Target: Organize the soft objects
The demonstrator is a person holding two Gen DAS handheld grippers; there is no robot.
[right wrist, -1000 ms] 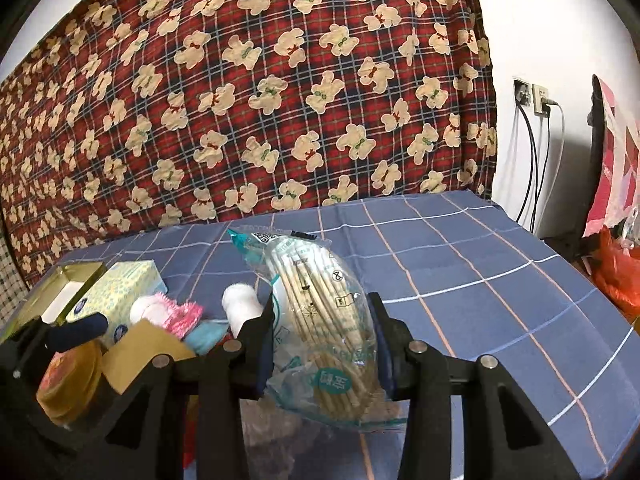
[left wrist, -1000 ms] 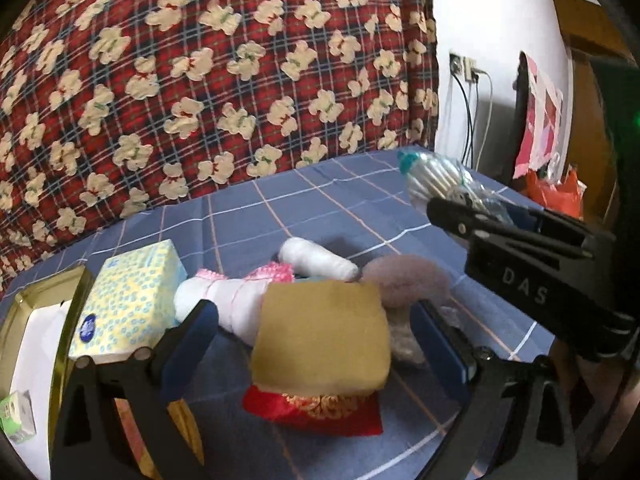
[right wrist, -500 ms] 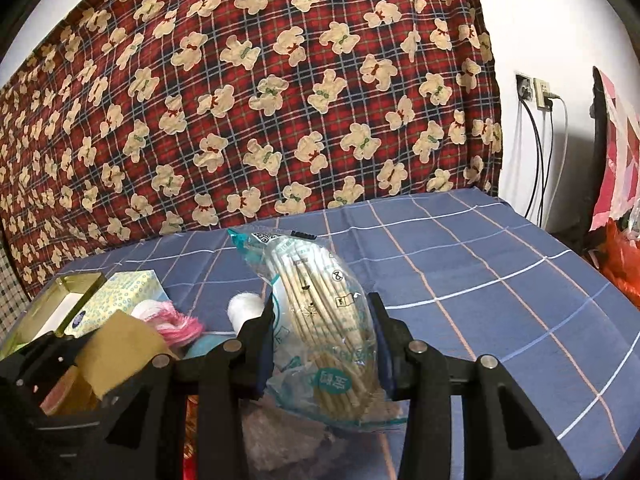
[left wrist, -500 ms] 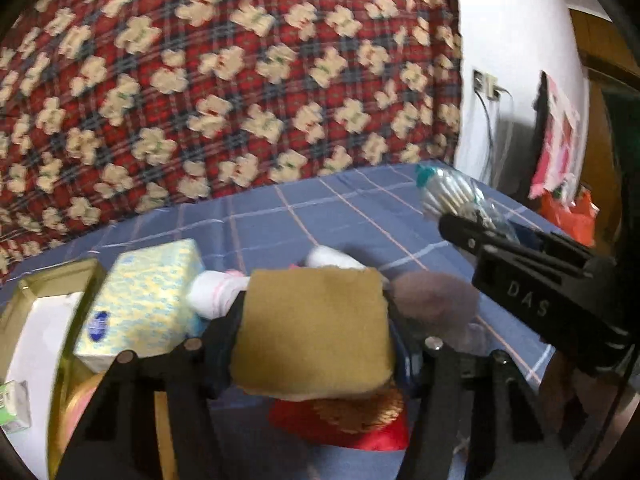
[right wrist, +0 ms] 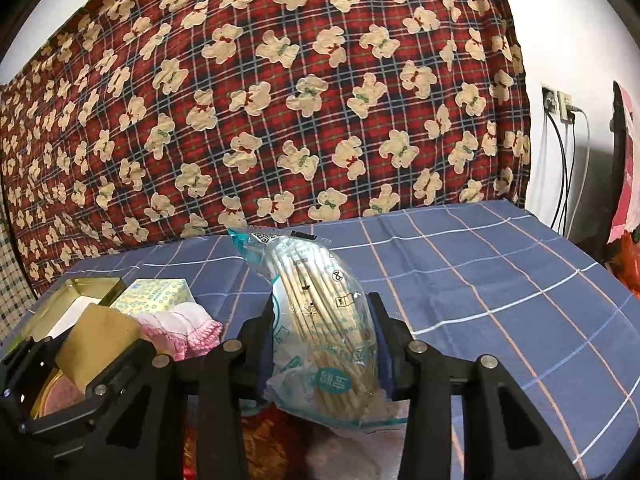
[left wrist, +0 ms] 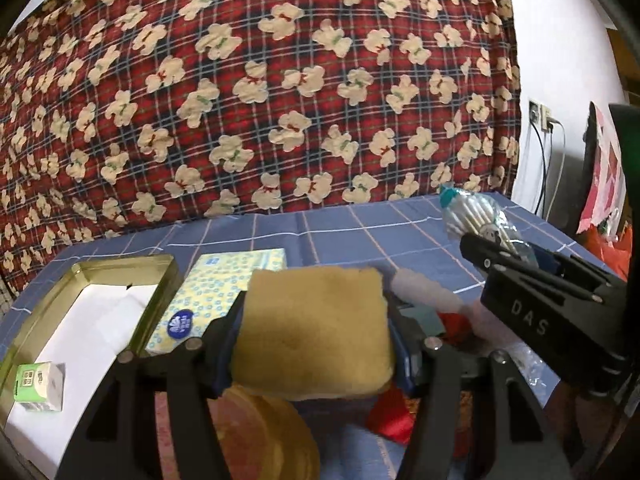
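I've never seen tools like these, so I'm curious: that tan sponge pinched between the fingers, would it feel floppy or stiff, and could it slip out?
The tan sponge probably squashes easily: its edges look rounded and bulge past the left hand-held gripper. It keeps a flat slab shape while lifted, so likely springy, not floppy. Its matte, rough-looking face suggests little slipping.

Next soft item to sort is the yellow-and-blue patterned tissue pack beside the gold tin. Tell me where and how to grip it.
Grip the yellow-and-blue patterned tissue pack across its short width, mid-length, coming from above. It lies flat with its long side against the gold tin's wall, so one finger probably has to slip into that seam. The left gripper is closed on a tan sponge block and must set it down first.
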